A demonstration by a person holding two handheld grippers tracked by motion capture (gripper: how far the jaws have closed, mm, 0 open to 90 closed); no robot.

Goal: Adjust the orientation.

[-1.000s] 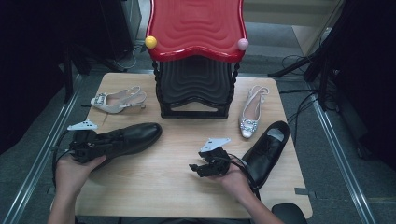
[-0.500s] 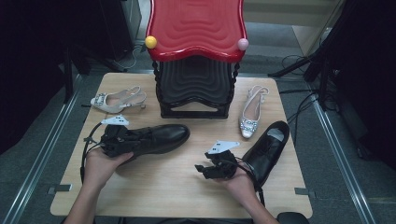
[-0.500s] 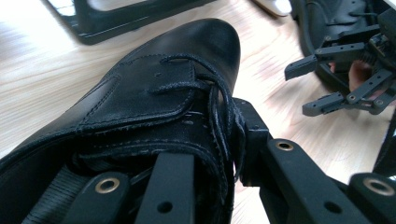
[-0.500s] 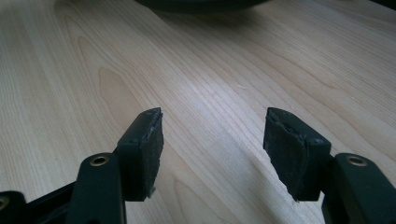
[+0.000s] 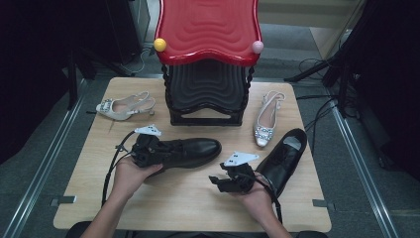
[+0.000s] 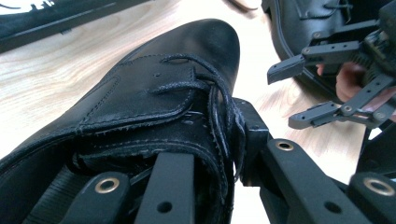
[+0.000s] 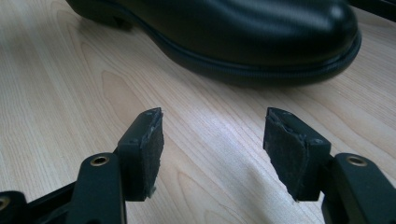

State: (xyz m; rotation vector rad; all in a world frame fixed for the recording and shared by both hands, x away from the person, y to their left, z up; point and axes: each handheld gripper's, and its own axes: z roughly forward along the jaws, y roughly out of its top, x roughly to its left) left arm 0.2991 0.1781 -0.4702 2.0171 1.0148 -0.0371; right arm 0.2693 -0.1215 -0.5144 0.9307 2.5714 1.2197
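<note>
Nearest the person, front of the shoe rack, right gripper hangs w/ jaws spread, nothing between them. Left gripper is clamped on the black lace-up shoe at its collar, one jaw inside, one outside by the laces. Shoe sits mid-table just before the rack. Prob. moderately heavy; leather upper soft, sole stiff, polished toe slick, so collar's the best hold.

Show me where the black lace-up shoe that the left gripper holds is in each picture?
High view: black lace-up shoe left of middle, toe pointing right.
Left gripper view: it fills the middle, gripped at its opening.
Right gripper view: its toe lies along the top.
Shared landmark: the wooden table.
</note>
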